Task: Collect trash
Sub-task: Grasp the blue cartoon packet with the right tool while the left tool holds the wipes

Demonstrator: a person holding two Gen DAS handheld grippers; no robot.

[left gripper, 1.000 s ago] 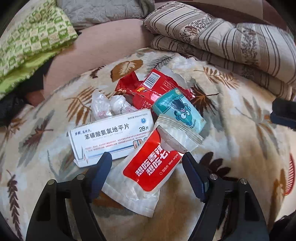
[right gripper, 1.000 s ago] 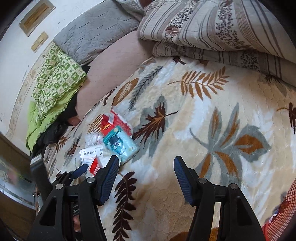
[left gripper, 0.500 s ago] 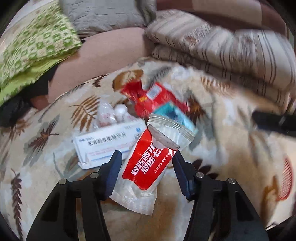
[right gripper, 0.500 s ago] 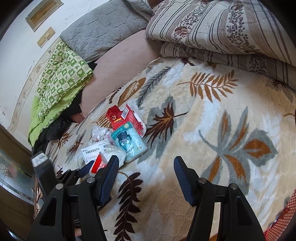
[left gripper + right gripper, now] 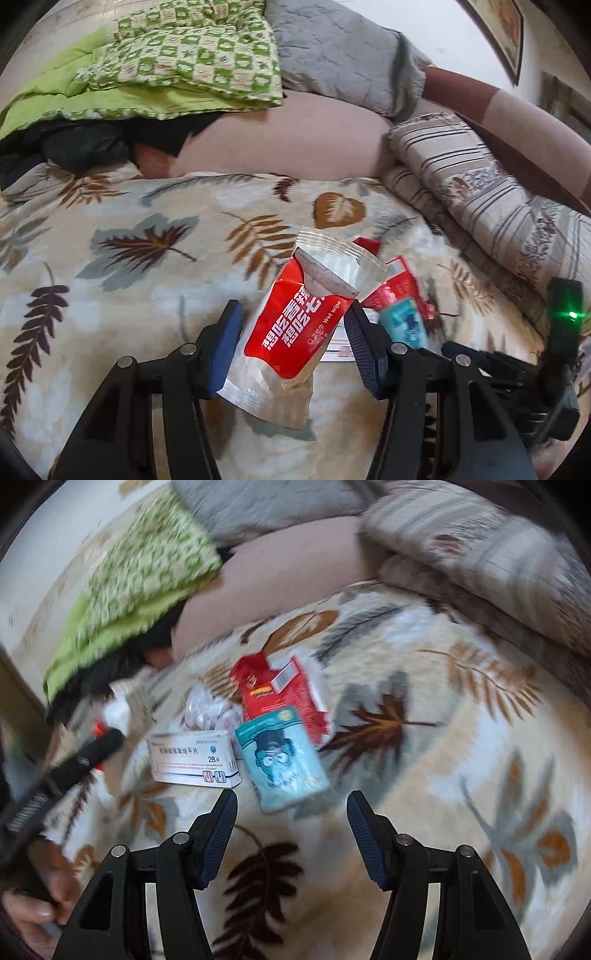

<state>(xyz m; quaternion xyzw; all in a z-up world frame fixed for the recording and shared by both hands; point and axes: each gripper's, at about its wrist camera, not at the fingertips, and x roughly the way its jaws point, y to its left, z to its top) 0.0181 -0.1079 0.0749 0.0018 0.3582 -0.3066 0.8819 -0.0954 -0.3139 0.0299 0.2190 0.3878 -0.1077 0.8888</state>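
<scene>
My left gripper [image 5: 293, 325] is shut on a red and clear wet wipe packet [image 5: 295, 325], held lifted above the leaf-pattern blanket [image 5: 129, 266]. Below and right of it lie a red wrapper [image 5: 402, 286] and a teal packet [image 5: 404, 325]. In the right wrist view my right gripper [image 5: 291, 812] is open and empty, just in front of the teal cartoon packet [image 5: 282, 757]. A white medicine box [image 5: 194, 762] lies left of it, a red wrapper [image 5: 280, 694] and crumpled white tissue [image 5: 207, 712] behind. The left gripper's body [image 5: 62, 771] shows at the left.
A striped folded quilt [image 5: 491, 199] lies at the right, a green checked blanket [image 5: 177, 62] and grey pillow [image 5: 343, 55] at the back. A pink cushion [image 5: 280, 144] borders the blanket. The right gripper's body [image 5: 561, 332] shows at the left wrist view's right edge.
My left gripper closed on the wet wipe packet, lifted it and swung left. My right gripper moved in toward the pile, now close to the teal packet.
</scene>
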